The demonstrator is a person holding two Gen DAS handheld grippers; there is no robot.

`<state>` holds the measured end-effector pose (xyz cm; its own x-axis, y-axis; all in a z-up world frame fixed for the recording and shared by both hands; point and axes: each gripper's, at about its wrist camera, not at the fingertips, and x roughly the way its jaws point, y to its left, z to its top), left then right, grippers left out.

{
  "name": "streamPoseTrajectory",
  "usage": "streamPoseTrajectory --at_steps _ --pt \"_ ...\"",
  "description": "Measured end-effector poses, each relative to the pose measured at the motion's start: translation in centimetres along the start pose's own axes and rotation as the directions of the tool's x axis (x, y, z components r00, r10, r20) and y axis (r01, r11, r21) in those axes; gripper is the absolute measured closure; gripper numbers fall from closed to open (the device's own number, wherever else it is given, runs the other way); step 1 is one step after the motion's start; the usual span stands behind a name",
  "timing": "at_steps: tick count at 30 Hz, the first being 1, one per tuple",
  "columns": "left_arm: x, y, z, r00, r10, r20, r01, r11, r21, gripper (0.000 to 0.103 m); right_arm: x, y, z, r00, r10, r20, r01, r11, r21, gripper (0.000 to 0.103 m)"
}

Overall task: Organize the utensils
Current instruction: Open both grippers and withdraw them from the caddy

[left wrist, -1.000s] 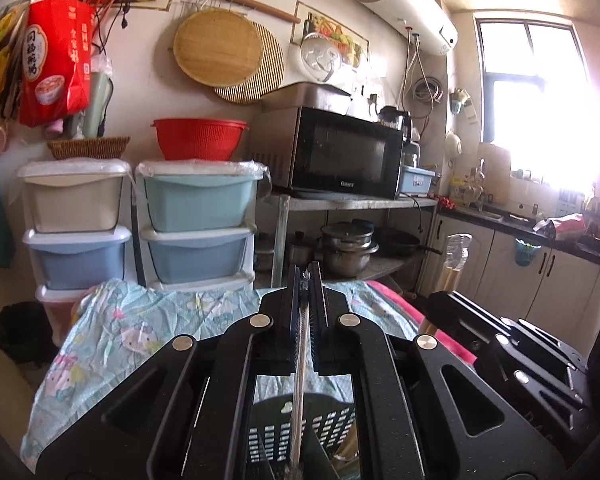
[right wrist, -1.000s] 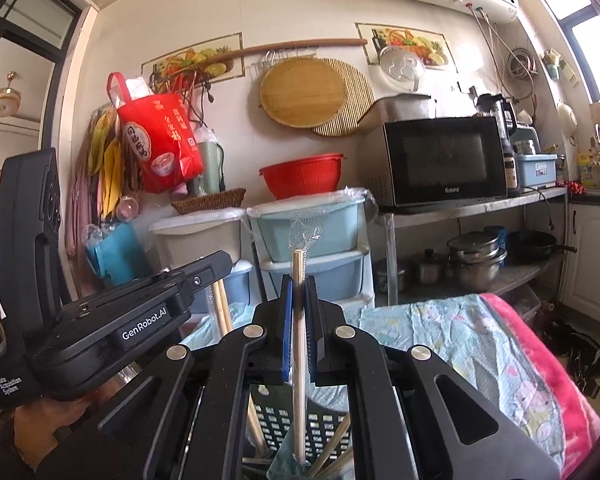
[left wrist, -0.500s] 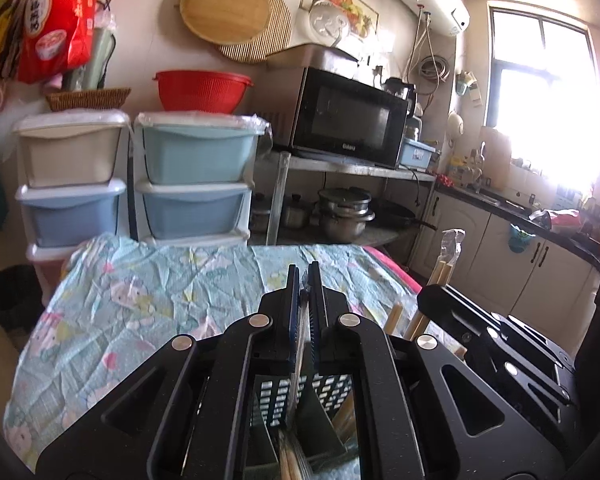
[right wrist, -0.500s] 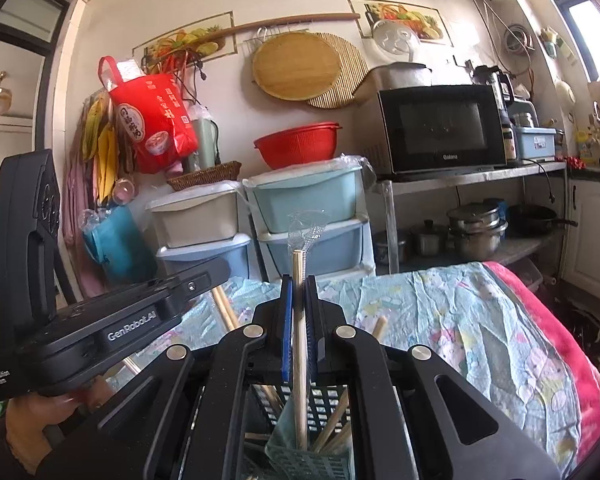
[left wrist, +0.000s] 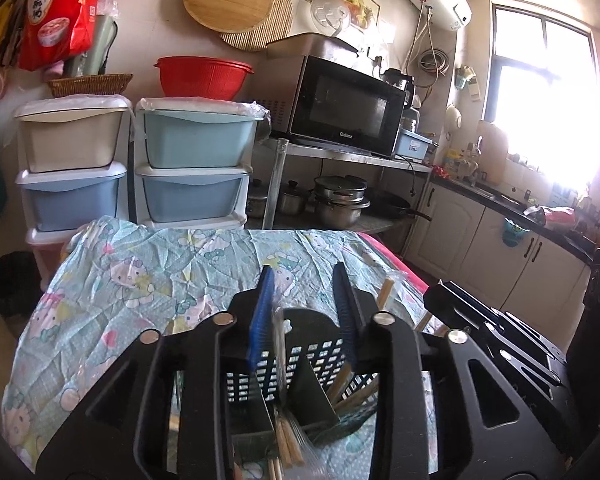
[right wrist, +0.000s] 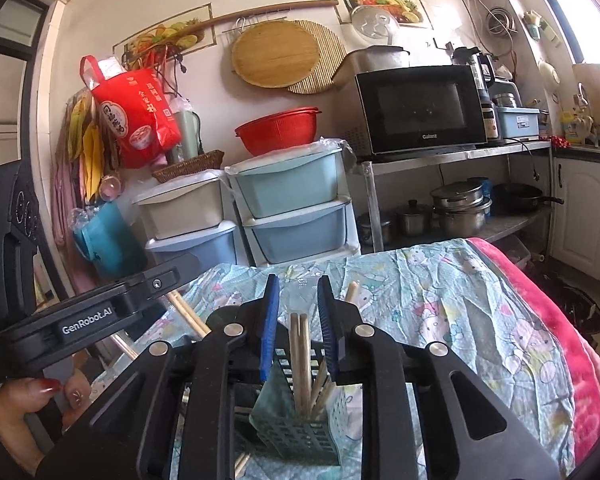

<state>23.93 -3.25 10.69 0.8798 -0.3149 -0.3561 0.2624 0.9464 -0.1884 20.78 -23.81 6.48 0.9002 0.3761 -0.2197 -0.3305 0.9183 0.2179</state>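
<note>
Both tools are now sitting lower over the utensil holders than a second ago, and their jaws, then pinched on chopsticks, are parting. On the left wrist view, the left tool (left wrist: 303, 300) is opening, released: a clear plastic sleeve (left wrist: 278, 344) is leaning against the blue pad at 9 o'clock of the gap, and I cannot tell whether that pad is pressing on it; the other pad is standing clear. Below it the black slotted utensil basket (left wrist: 300, 364) is resting on the desk (left wrist: 140, 280), which is wearing a pale blue cartoon-cat cloth. Wrapped wooden chopsticks (left wrist: 286, 436) are lying in the basket's near compartment at 6 o'clock, and more sticks are slanting in the compartment toward 4 o'clock.

On the right wrist view, the right tool (right wrist: 298, 308) is likewise opening, released. A pair of wooden chopsticks (right wrist: 300, 356) is standing upright between its pads, touching neither as far as I can see, with the lower ends down inside the teal slotted utensil holder (right wrist: 300, 436) on the same cloth. Further sticks are leaning in that holder toward 3 o'clock. At 9 o'clock the left tool's body is showing, with a person's hand (right wrist: 24, 408), red-nailed, gripping its handle.
</note>
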Motion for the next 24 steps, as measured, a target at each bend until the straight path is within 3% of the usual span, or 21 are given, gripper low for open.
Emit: streamPoseTrajectory --at_steps 15,24 --pt "-3.2 -0.1 -0.2 1.000 0.004 -0.015 -0.004 1.000 -0.014 0.037 -3.3 -0.6 -0.4 0.999 -0.032 -0.020 0.032 0.999 0.014 0.067" --pt "-5.5 -0.6 -0.4 1.000 -0.001 0.015 0.001 1.000 -0.014 0.014 -5.0 -0.8 -0.4 0.999 -0.036 -0.020 0.036 0.999 0.015 0.058"
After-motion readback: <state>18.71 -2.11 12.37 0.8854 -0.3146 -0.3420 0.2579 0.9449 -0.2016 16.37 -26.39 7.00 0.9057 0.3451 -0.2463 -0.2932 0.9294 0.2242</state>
